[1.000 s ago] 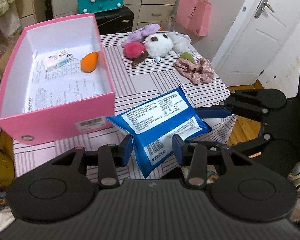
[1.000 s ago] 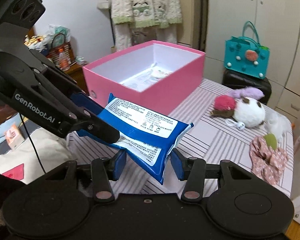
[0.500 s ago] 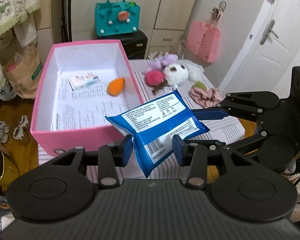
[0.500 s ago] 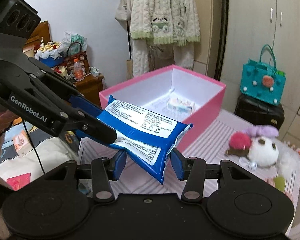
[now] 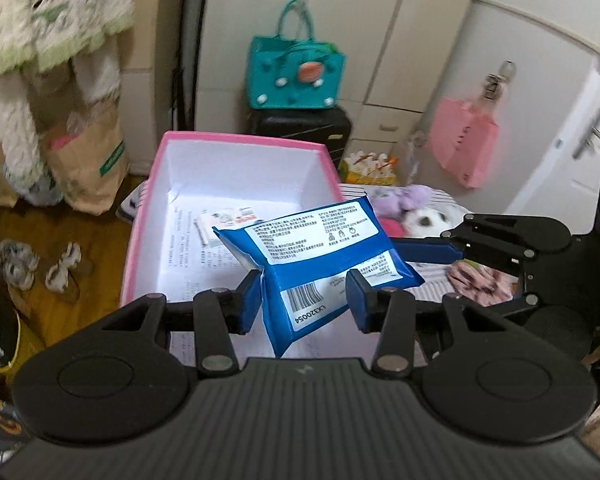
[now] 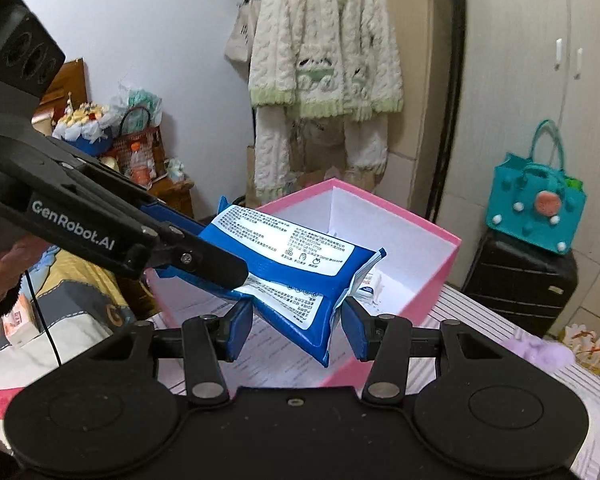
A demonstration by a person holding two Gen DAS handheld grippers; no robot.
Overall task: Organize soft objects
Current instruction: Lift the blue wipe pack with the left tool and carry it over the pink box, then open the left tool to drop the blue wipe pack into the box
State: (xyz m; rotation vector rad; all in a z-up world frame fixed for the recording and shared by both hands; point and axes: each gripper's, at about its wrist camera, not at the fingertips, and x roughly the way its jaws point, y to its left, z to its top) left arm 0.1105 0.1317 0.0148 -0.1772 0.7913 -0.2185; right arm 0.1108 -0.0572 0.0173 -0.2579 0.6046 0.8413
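A blue wet-wipes pack [image 5: 320,252] with white labels is held in the air over the open pink box [image 5: 236,140]. My left gripper [image 5: 304,300] is shut on one end of the pack. My right gripper [image 6: 298,320] is shut on the other end of the pack [image 6: 296,268]; it shows at the right in the left wrist view [image 5: 432,250]. The left gripper shows at the left in the right wrist view [image 6: 204,256]. The box [image 6: 428,280] holds printed paper and a small tissue packet [image 5: 232,216].
Plush toys [image 5: 420,216] and a pink floral scrunchie [image 5: 476,280] lie on the striped table right of the box. A teal bag [image 5: 296,76] sits on a black suitcase [image 5: 300,128] behind. A pink bag [image 5: 464,144] hangs by the door.
Both grippers have lifted the wipes pack and carried it left, from above the table beside the box to above the box's inside. The orange toy in the box is now hidden.
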